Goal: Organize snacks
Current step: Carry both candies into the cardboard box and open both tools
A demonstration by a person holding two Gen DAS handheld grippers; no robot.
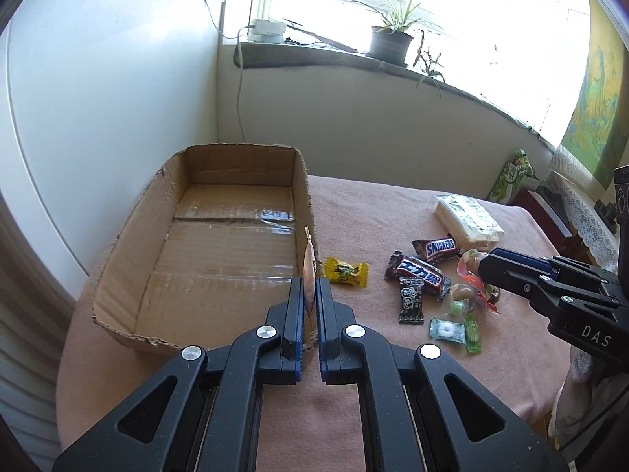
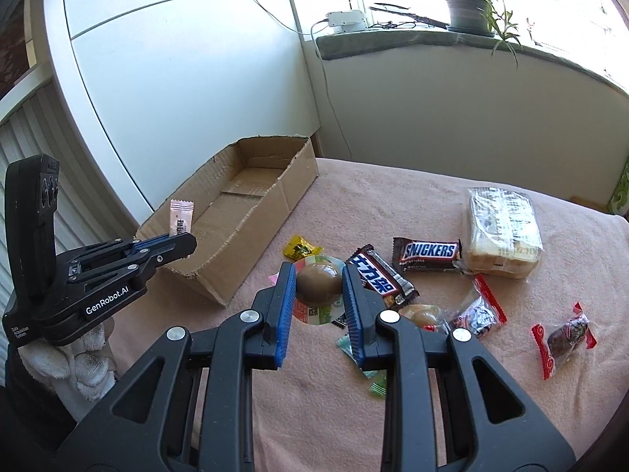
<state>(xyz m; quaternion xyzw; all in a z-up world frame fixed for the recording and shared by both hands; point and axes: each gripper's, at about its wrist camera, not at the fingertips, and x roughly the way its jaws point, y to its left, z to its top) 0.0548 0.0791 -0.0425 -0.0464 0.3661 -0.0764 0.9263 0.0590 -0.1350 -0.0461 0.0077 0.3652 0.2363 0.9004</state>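
Observation:
My left gripper (image 1: 310, 287) is shut on a thin pink snack sachet (image 1: 309, 271), held upright near the right wall of the open cardboard box (image 1: 220, 244). In the right wrist view the sachet (image 2: 180, 217) sticks up from the left gripper (image 2: 184, 240) at the box's (image 2: 251, 212) near corner. My right gripper (image 2: 318, 279) is shut on a packaged brown egg (image 2: 317, 282), held just above the snack pile. In the left wrist view the right gripper (image 1: 481, 265) shows over the pile.
On the pink tablecloth (image 2: 393, 196) lie two Snickers bars (image 2: 428, 253) (image 2: 377, 279), a yellow candy (image 2: 300, 249), green candies (image 1: 448, 330), red-edged packets (image 2: 562, 340) and a wrapped cake block (image 2: 501, 232). A white cabinet (image 2: 177, 78) stands behind the box. The windowsill holds a plant (image 2: 469, 11).

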